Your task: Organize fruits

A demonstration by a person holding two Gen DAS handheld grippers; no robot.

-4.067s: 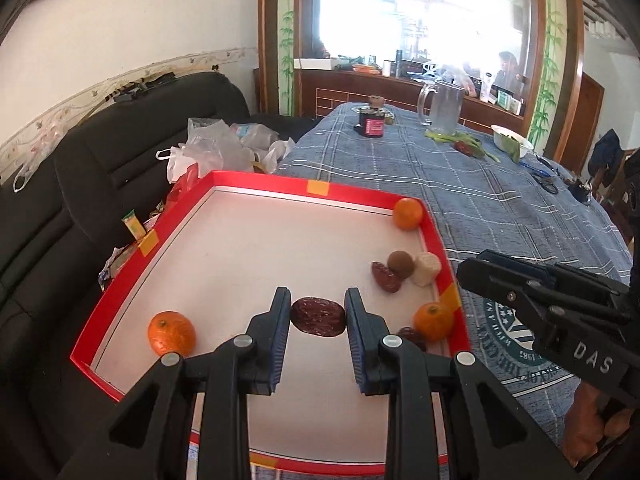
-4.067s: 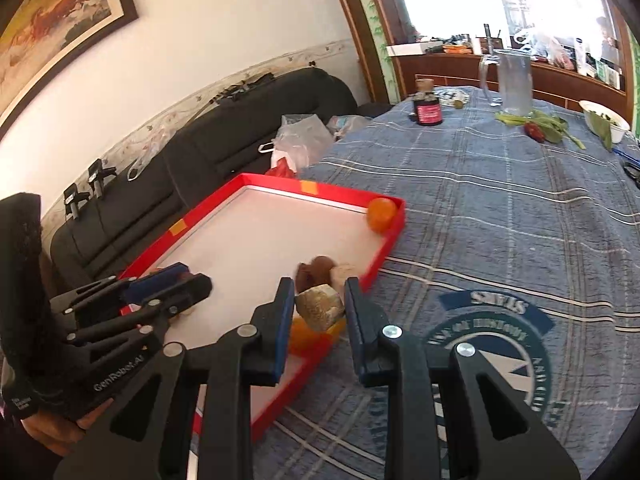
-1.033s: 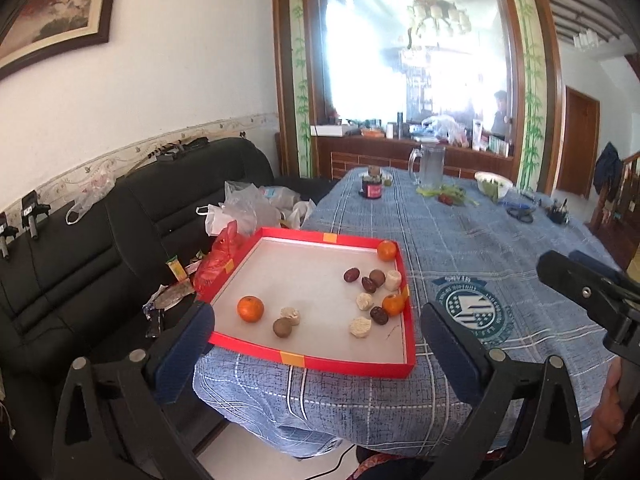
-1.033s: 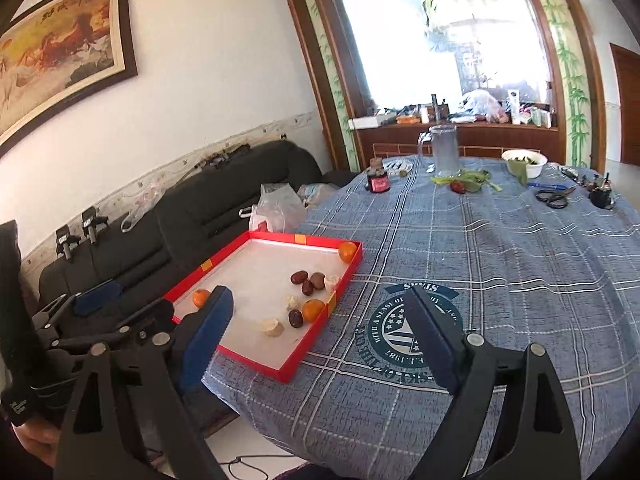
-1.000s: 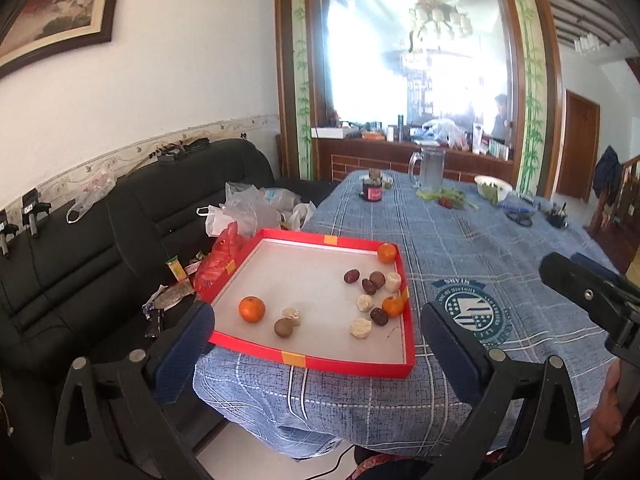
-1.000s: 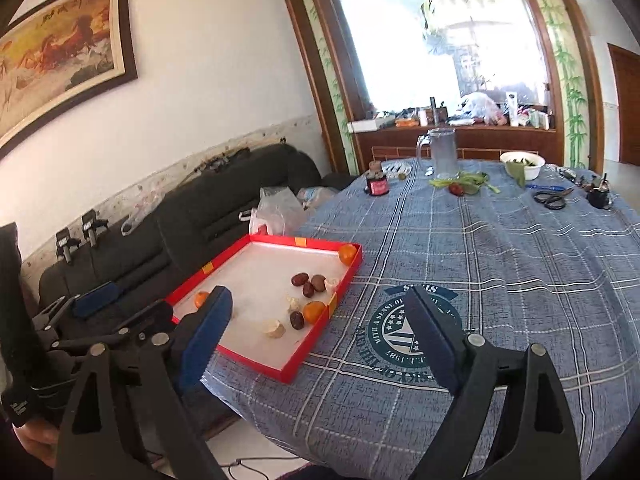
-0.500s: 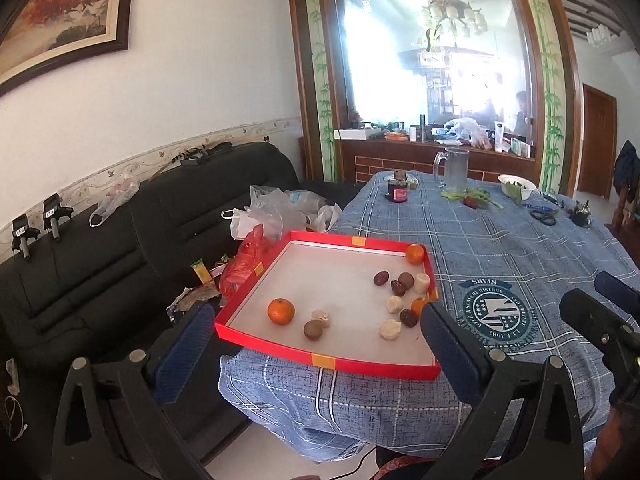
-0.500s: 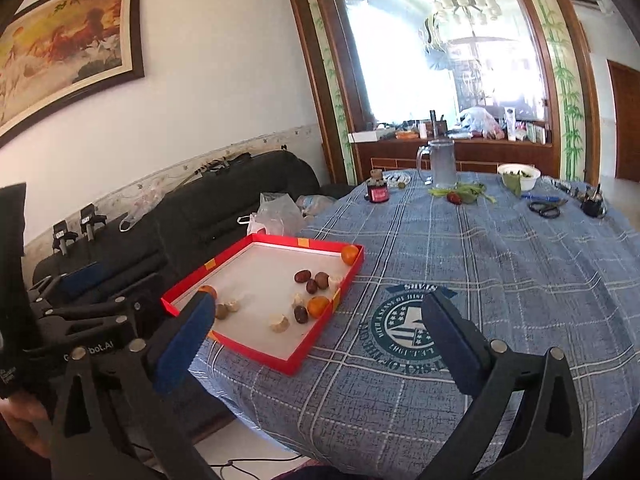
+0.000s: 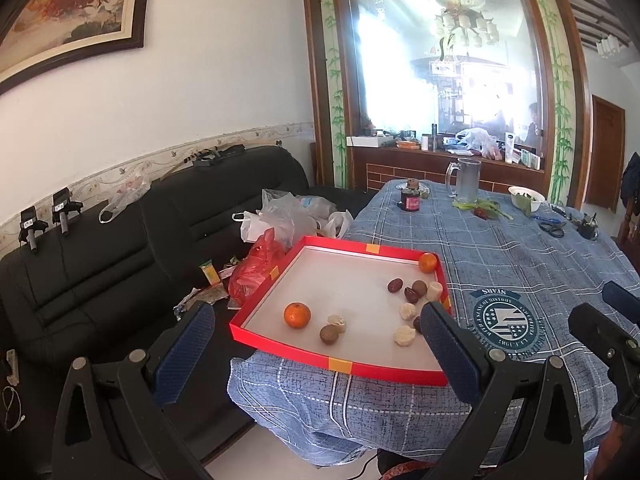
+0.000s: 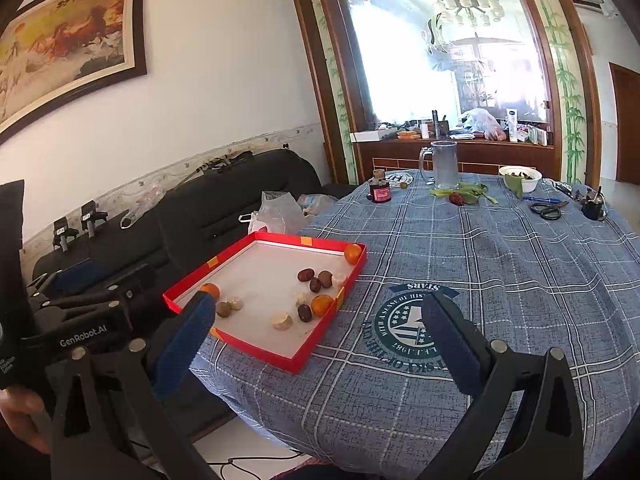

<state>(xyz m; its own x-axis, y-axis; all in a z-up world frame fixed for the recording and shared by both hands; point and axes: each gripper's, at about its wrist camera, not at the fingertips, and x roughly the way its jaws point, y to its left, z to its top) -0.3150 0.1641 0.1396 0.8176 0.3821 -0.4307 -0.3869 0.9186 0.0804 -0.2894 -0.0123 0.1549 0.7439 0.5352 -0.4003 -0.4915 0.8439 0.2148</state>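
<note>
Both grippers, left gripper (image 9: 316,344) and right gripper (image 10: 320,334), hang spread wide and empty, well back from the red tray (image 9: 340,364) of fruits ahead. Sorting looks finished or paused; any next pick needs a fresh approach. Seconds earlier they were down inside the tray, each around a fruit.

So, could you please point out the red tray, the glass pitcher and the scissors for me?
red tray (image 9: 340,366): left wrist view, on its near rim.
glass pitcher (image 10: 445,165): right wrist view, middle of its body.
scissors (image 10: 545,211): right wrist view, on the handles.
</note>
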